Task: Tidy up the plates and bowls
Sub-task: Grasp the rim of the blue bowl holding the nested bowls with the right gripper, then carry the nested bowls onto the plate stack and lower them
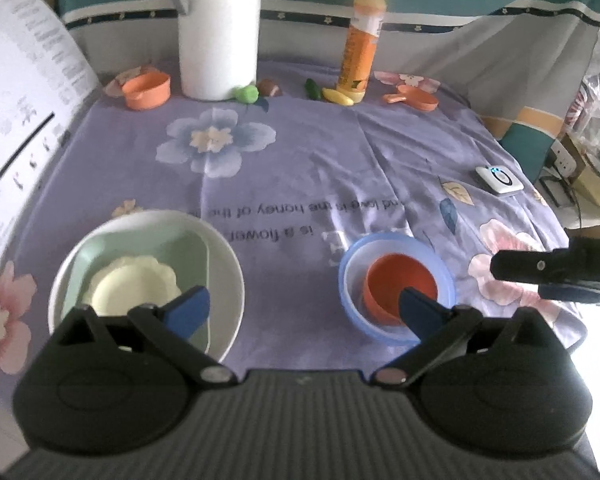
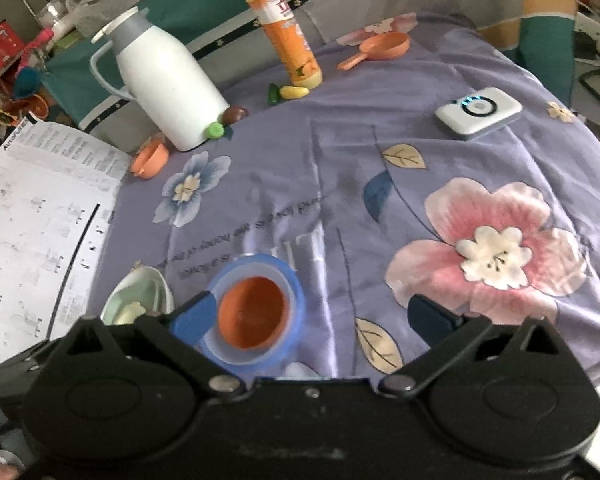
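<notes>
Stacking looks largely done: on the near left of the table [image 1: 300,168] the white bowl [image 1: 228,264] nests a green dish [image 1: 188,252] and cream plate [image 1: 136,284], and the blue bowl [image 1: 396,240] to its right holds the orange bowl [image 1: 396,276]. Left hand-held gripper [image 1: 304,306] and right hand-held gripper [image 2: 312,314] both hang released, grasping nothing; the orange cup [image 1: 146,89] and orange scoop [image 1: 416,99] at the far edge may remain.

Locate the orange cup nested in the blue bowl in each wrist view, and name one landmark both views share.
Left wrist view: the orange cup sits inside the blue bowl, lower right of centre, by the right fingertip.
Right wrist view: the cup in the bowl is lower centre-left, beside the left fingertip.
Shared landmark: the white jug at the far edge of the table.
</notes>
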`<move>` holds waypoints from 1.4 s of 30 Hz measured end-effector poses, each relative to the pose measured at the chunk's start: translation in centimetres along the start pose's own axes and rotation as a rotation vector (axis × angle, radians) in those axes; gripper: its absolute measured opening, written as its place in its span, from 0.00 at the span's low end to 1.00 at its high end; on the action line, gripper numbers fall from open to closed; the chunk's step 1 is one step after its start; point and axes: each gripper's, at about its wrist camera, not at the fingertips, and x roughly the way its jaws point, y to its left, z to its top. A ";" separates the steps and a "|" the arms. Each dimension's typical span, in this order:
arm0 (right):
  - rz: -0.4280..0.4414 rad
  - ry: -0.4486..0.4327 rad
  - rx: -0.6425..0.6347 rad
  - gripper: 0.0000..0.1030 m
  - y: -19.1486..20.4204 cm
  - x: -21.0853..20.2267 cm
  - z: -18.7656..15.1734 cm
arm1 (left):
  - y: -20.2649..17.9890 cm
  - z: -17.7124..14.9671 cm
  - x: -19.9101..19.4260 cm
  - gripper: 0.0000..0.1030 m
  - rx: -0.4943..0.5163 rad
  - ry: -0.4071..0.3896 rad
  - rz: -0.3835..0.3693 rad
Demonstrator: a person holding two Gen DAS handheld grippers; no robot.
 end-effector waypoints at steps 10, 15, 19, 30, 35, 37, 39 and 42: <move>-0.012 0.017 0.014 0.99 -0.3 1.8 -0.7 | -0.6 -0.6 2.3 1.00 0.017 0.030 -0.012; 0.017 0.048 0.026 0.81 0.0 3.1 -0.3 | -1.3 -0.3 3.6 0.92 0.023 0.045 -0.040; 0.041 0.061 0.027 0.65 0.6 4.2 0.1 | -1.6 -0.2 4.6 0.85 0.021 0.063 -0.058; 0.044 0.101 0.002 0.37 1.9 6.7 0.3 | -2.3 -0.2 6.8 0.55 0.000 0.113 -0.131; 0.010 0.092 -0.035 0.21 2.8 7.3 0.4 | -2.4 -0.3 7.3 0.39 -0.012 0.133 -0.146; -0.003 0.090 -0.049 0.20 2.9 7.4 0.5 | -2.4 -0.2 7.4 0.35 -0.013 0.133 -0.137; -0.019 0.089 -0.071 0.19 3.3 7.5 0.4 | -2.3 -0.1 7.4 0.34 -0.020 0.138 -0.139; -0.035 0.089 -0.100 0.19 3.5 7.7 0.6 | -2.2 0.0 7.4 0.34 -0.022 0.145 -0.139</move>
